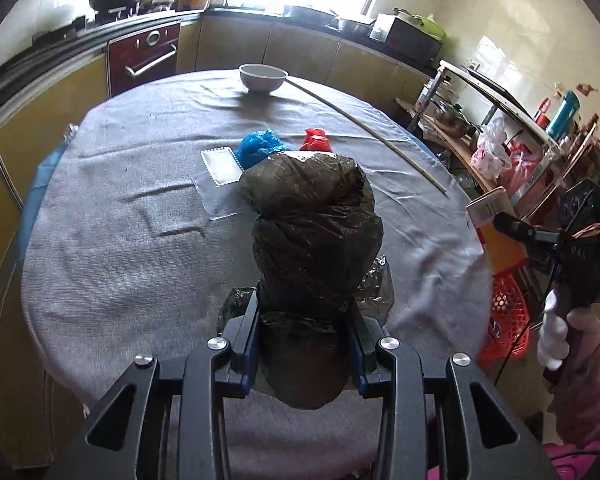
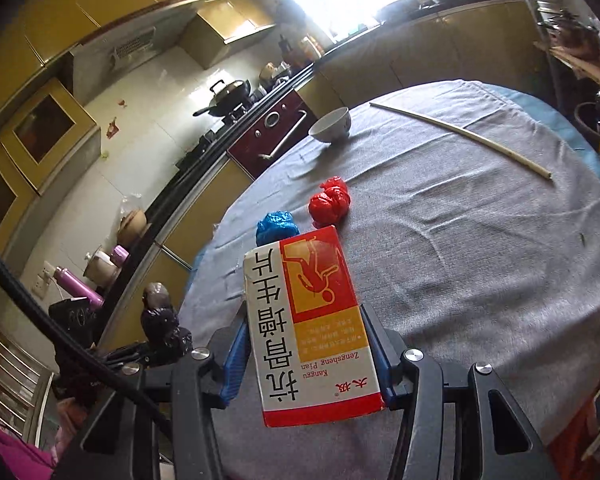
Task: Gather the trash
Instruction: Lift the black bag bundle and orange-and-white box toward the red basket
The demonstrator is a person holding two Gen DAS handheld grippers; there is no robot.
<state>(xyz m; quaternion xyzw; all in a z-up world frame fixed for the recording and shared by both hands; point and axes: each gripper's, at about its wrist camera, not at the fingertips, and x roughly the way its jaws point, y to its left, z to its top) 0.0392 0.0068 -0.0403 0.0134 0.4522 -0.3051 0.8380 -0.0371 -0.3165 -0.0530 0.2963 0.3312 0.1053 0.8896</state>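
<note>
My left gripper (image 1: 305,312) is shut on a crumpled black plastic bag (image 1: 312,232), held above the round table's near edge; the bag also shows in the right wrist view (image 2: 161,320). My right gripper (image 2: 306,344) is shut on a white, red and orange medicine box (image 2: 308,320), held above the table; the box shows at the right in the left wrist view (image 1: 496,224). On the grey tablecloth (image 1: 132,208) lie a crumpled blue bag (image 1: 258,146), a crumpled red bag (image 1: 316,140) and clear plastic packaging (image 1: 220,168).
A white bowl (image 1: 263,77) and a long thin stick (image 1: 368,128) lie at the table's far side. A red plastic basket (image 1: 506,316) stands on the floor right of the table. Kitchen counters, a stove and a cluttered shelf rack (image 1: 500,136) surround the table.
</note>
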